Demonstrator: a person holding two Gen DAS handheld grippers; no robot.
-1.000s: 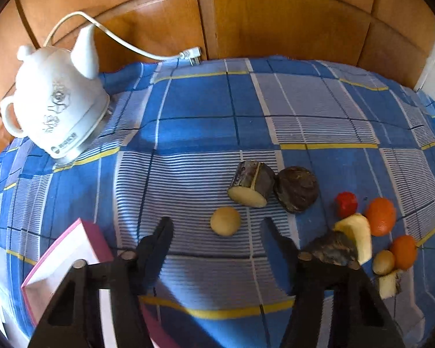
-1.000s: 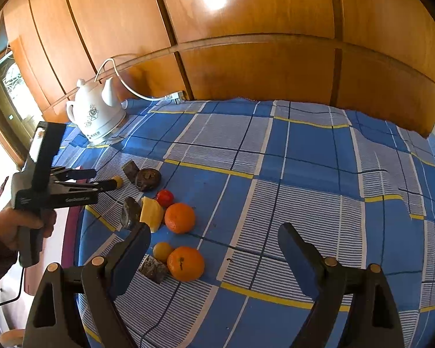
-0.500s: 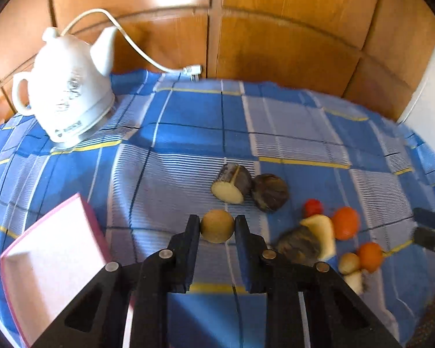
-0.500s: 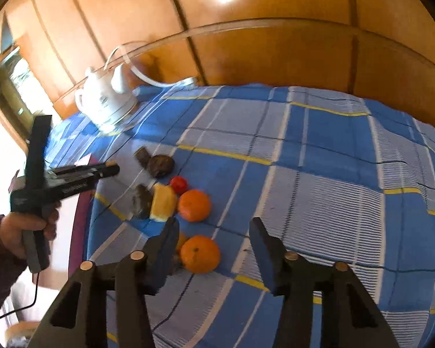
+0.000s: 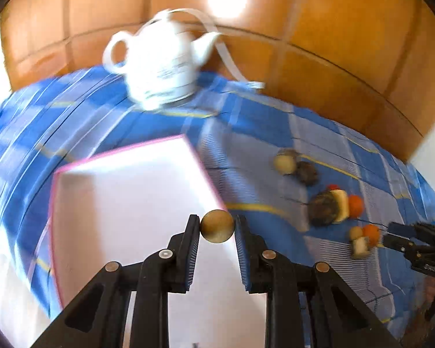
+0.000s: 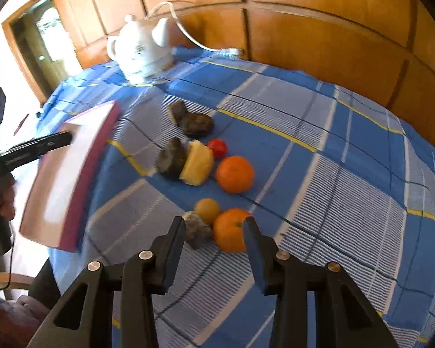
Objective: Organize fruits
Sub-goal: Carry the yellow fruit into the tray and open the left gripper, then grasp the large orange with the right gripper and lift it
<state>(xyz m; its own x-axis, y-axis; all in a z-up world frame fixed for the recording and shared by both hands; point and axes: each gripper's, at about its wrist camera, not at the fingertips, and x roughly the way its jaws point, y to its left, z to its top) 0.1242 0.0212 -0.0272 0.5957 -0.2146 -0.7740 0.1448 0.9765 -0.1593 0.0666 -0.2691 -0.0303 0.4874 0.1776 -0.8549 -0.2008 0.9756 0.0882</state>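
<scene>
Tan round fruit [image 5: 217, 226] was clamped in left tongs [image 5: 216, 229] over the pink-rimmed tray [image 5: 124, 203]; right tongs [image 6: 214, 229] were closing around an orange [image 6: 229, 229].

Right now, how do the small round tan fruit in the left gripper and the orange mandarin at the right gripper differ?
The small round tan fruit is lifted off the cloth, over the pink-rimmed white tray; the orange mandarin lies on the blue checked tablecloth.

The left gripper is clamped on the tan fruit; the right gripper is closing around the mandarin.

The tan fruit looks smaller.

Both are round.
</scene>
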